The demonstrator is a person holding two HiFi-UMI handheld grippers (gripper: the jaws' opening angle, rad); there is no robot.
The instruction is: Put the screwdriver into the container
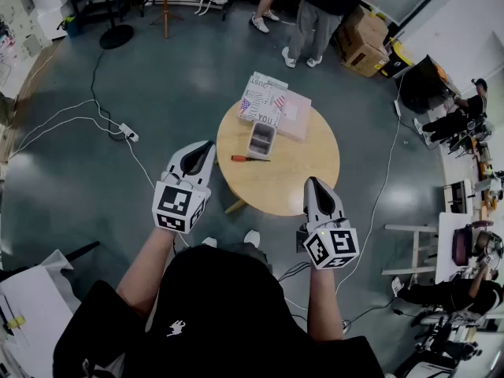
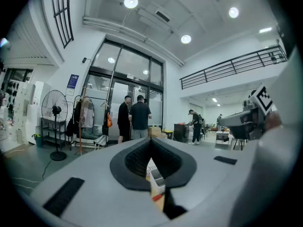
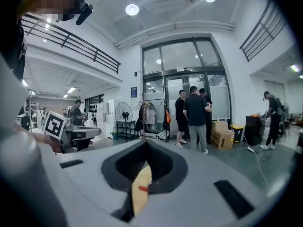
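A red-handled screwdriver [image 1: 249, 158] lies on the round wooden table [image 1: 291, 179], just in front of a small grey container [image 1: 261, 138] that stands open-topped and empty. My left gripper [image 1: 202, 153] hovers off the table's left edge, shut and empty, its tip pointing toward the screwdriver. My right gripper [image 1: 316, 186] hangs over the table's near right edge, jaws together with nothing in them. Through the slit of the left gripper [image 2: 151, 142] show the container [image 2: 156, 178] and the red handle [image 2: 156, 197]. The right gripper [image 3: 146, 144] frames the screwdriver handle [image 3: 142, 188].
A pink-white box with printed papers [image 1: 273, 109] lies at the table's far edge behind the container. A power strip with cables [image 1: 128, 132] runs over the floor at left. People [image 1: 315, 14] and cardboard boxes [image 1: 362, 44] stand beyond the table.
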